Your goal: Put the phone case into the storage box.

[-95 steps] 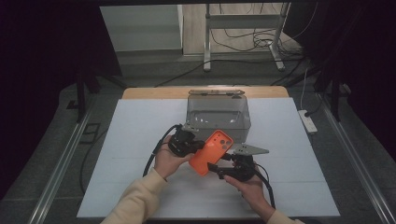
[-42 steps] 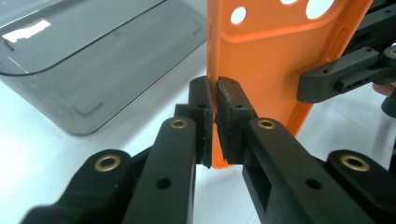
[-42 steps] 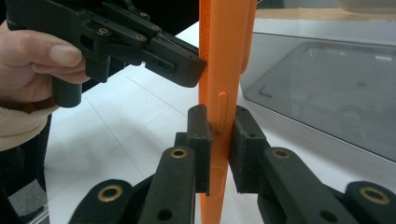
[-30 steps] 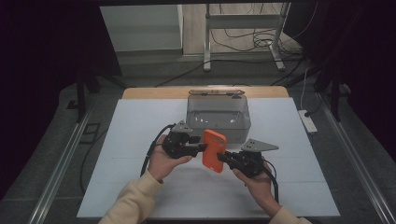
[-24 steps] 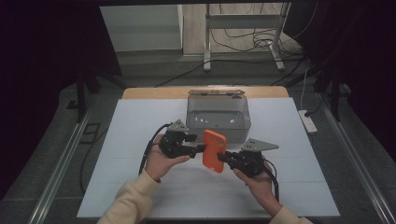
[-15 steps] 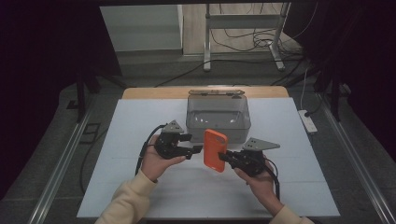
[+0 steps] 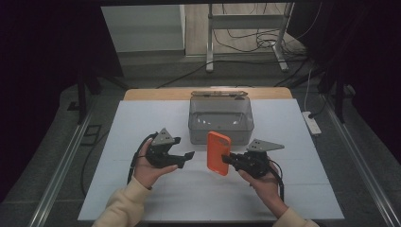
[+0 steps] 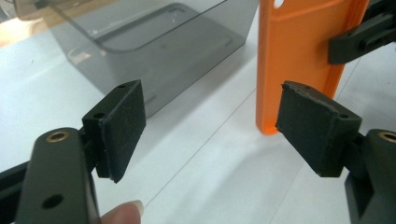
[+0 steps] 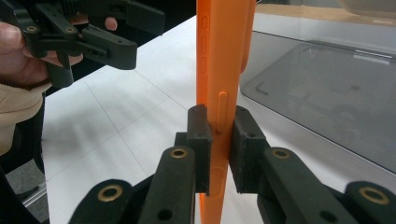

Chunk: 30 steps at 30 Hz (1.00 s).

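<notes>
Grip was sound: my right gripper [image 7: 232, 160] clamped the orange phone case [image 7: 218, 152] upright, above the white table [image 7: 302, 189], before the grey bin [image 7: 221, 118]. My left gripper [image 8: 224, 126] stood open, empty. I judged a level carry into the bin advisable. Room beyond was dark, cables on the floor.

Orange phone case [image 7: 219, 152] upright in my right gripper [image 7: 232, 160], pinched across its thin edge with side buttons showing, bottom end close to the white table [image 7: 142, 118]. Just behind it: clear grey lidless plastic box [image 7: 221, 119], upright, at table centre.
</notes>
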Each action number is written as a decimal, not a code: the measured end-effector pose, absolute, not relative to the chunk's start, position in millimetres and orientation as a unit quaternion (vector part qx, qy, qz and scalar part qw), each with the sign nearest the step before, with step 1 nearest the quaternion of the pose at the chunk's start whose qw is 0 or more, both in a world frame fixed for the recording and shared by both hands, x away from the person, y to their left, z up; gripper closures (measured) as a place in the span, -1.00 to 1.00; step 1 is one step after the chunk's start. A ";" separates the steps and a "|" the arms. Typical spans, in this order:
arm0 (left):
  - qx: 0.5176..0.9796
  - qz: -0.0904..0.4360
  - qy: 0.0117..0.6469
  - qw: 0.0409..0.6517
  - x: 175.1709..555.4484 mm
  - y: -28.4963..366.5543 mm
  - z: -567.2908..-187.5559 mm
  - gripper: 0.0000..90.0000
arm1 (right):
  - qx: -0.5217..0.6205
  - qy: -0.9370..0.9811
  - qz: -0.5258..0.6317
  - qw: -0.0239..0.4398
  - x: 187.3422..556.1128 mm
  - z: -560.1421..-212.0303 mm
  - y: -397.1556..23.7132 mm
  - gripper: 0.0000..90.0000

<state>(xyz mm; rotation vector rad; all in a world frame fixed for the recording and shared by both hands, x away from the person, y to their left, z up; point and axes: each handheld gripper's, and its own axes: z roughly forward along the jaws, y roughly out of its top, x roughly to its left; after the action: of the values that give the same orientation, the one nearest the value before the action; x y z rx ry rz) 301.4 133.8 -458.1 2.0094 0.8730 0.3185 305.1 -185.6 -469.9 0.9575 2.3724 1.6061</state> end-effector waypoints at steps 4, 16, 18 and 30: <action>0.806 0.127 0.365 0.448 300.4 141.2 -464.1 -0.46 | 0.317 0.783 0.532 0.062 305.1 -469.4 -186.5 0.77; 0.796 0.131 0.386 0.447 290.8 157.2 -475.6 -0.47 | 0.315 0.783 0.534 0.062 305.9 -468.4 -189.3 0.77; 0.795 0.129 0.390 0.445 288.6 161.0 -479.1 -0.48 | 0.313 0.783 0.534 0.063 305.9 -468.2 -189.9 0.77; 0.789 0.137 0.412 0.435 274.7 181.1 -498.9 -0.55 | 0.308 0.792 0.523 0.063 305.1 -465.6 -190.0 0.77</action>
<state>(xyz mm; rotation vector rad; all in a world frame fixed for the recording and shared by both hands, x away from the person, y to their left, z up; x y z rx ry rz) 274.7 181.1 -498.9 1.9626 1.0251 0.3420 305.1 -190.0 -465.6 0.9297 2.3940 1.5810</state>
